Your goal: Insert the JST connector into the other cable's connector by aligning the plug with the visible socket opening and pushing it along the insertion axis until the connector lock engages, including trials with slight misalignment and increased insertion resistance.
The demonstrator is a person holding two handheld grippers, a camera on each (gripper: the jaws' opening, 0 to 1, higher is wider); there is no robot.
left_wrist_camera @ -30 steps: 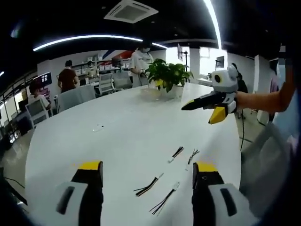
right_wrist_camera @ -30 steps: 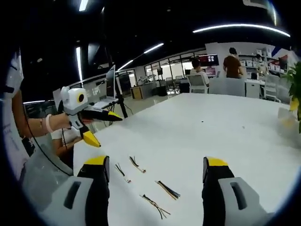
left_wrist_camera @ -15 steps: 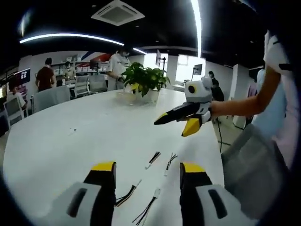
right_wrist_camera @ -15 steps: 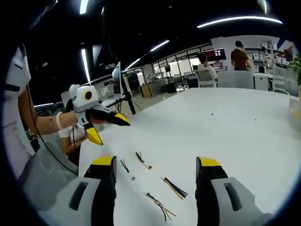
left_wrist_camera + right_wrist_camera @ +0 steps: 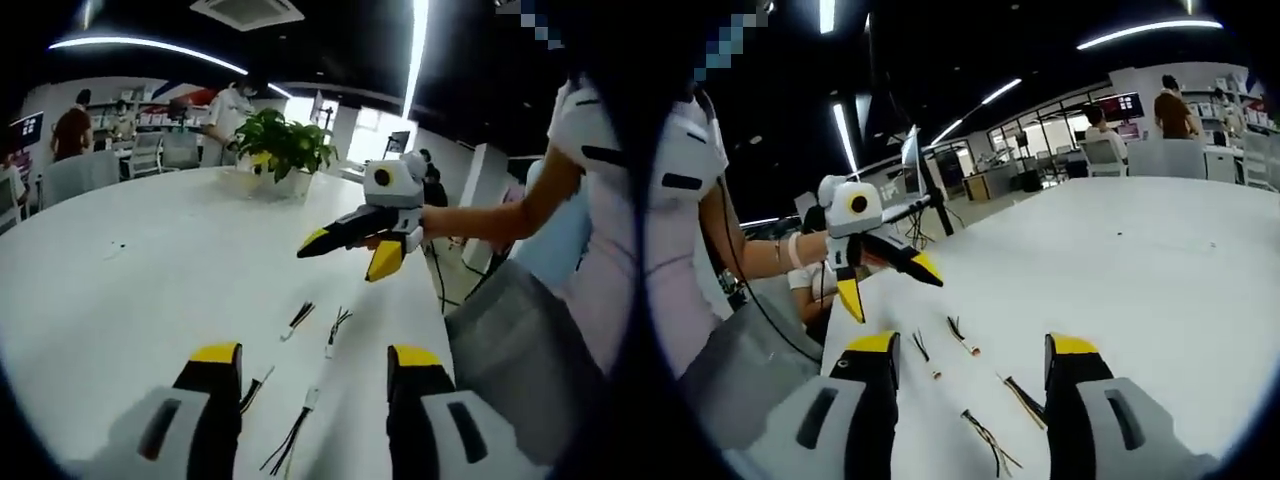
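Four short JST cables lie loose on the white surface (image 5: 150, 290), none of them held and none joined to another; in the left gripper view, one cable with a pale plug (image 5: 297, 321) and a second beside it (image 5: 335, 331) rest farther out, past the tips of the left tongs (image 5: 314, 360), while a third (image 5: 255, 388) lies just beside the left jaw and a fourth with a white connector (image 5: 298, 430) sits between the two jaws, low in the view; the left tongs stand open with a wide gap and nothing in it; the right tongs (image 5: 345, 258) come in from the right of this view above the cables, carried by a person's hand (image 5: 440, 220), jaws spread apart and empty; a potted plant (image 5: 280, 150) stands well beyond on the surface; in the right gripper view, the right tongs (image 5: 971, 352) are likewise open over the surface (image 5: 1160, 260), with a thin dark cable (image 5: 921, 351) and one with a reddish-tipped plug (image 5: 962, 337) near the left jaw, a yellow-and-black cable (image 5: 1024, 399) close to the right jaw, and another dark one (image 5: 988, 455) low between the jaws; the left tongs (image 5: 892, 288) hover open at the left of that view above the surface's near edge, held by a hand (image 5: 805, 250) wearing a wristband; people sit and stand at desks far behind.
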